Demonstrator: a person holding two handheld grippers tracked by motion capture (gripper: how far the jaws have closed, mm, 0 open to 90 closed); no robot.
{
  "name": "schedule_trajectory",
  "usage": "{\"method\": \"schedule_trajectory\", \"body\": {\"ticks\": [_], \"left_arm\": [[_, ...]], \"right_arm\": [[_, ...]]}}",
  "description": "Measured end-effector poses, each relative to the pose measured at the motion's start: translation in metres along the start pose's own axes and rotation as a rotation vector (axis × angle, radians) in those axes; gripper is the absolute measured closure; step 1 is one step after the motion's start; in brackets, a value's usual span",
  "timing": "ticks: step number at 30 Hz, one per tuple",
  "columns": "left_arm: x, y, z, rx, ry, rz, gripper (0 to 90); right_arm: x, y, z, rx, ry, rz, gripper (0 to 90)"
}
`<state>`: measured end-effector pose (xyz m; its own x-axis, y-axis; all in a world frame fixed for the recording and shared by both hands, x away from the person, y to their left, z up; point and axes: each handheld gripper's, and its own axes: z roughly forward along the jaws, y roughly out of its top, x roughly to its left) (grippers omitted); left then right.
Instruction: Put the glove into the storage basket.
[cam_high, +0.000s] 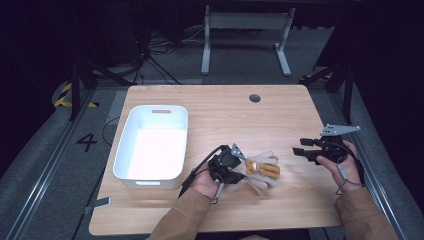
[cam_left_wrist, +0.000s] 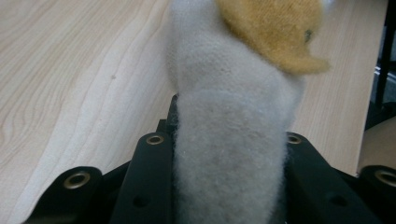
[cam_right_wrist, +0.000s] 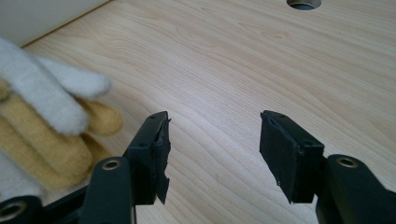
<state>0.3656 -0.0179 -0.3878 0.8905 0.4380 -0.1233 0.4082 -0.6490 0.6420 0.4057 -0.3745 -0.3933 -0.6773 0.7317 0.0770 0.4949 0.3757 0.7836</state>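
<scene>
plush toy (cam_high: 260, 170), white and yellow-tan, sitting near the front middle of the wooden table (cam_high: 225, 115), roughly at 6 o'clock from the round cable hole (cam_high: 255, 98) and at 3 o'clock from the white bin (cam_high: 151, 176). left gripper (cam_high: 239, 172) clamped on the toy's white fuzzy part, coming at it from 9 o'clock. in the left gripper view, white fleece (cam_left_wrist: 231, 140) squeezed tight between both black jaws, filling the gap completely, with the yellow-tan bit (cam_left_wrist: 275, 28) up at 12 to 1 o'clock above it. hard to tell from the high view whether the toy is touching the tabletop or lifted just off it.

right gripper (cam_high: 300, 150) off at 3 o'clock from the toy, near the table's right edge, held in the right hand (cam_high: 345, 167), pointing toward 9 o'clock at the toy. jaws spread wide apart, nothing between them but bare wood grain in the right gripper view (cam_right_wrist: 214, 140). same view: toy's white and yellow limbs (cam_right_wrist: 51, 121) over at 9 o'clock, close to the left-hand jaw but not touching it, cable hole (cam_right_wrist: 303, 3) up at 12 to 1 o'clock.

white bin empty-looking, long side running front to back, sat at the left half of the table. tan sleeves (cam_high: 185, 220) coming in from 6 o'clock on both sides.
</scene>
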Motion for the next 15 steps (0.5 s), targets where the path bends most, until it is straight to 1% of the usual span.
{"method": "schedule_trajectory", "body": {"ticks": [1,2,4,5,9,11,13,15], "left_arm": [[0.001,0.000,-0.002,-0.003,-0.002,-0.005,70.8],[0.001,0.001,-0.006,-0.013,-0.003,-0.019,70.8],[0.002,0.001,-0.011,-0.019,0.003,-0.034,70.8],[0.003,0.001,-0.013,-0.022,0.007,-0.041,70.8],[0.005,0.002,-0.023,-0.023,0.020,-0.060,70.7],[0.006,0.002,-0.026,-0.031,0.017,-0.073,70.7],[0.007,0.003,-0.030,-0.036,0.017,-0.079,70.7],[0.009,0.004,-0.034,-0.030,0.031,-0.087,70.7]], "right_arm": [[0.000,0.000,0.000,0.003,-0.002,0.002,43.7],[-0.001,0.000,0.001,0.004,-0.001,0.005,44.4],[-0.002,0.000,0.001,0.028,-0.002,0.021,47.9],[-0.002,0.001,0.002,0.031,-0.003,0.026,47.9],[-0.003,0.003,0.006,0.041,-0.011,0.017,47.5],[-0.003,0.005,0.009,0.045,-0.013,0.005,47.4],[-0.003,0.007,0.011,0.053,-0.016,0.005,48.1],[-0.004,0.008,0.014,0.069,-0.008,0.012,50.5]]}}
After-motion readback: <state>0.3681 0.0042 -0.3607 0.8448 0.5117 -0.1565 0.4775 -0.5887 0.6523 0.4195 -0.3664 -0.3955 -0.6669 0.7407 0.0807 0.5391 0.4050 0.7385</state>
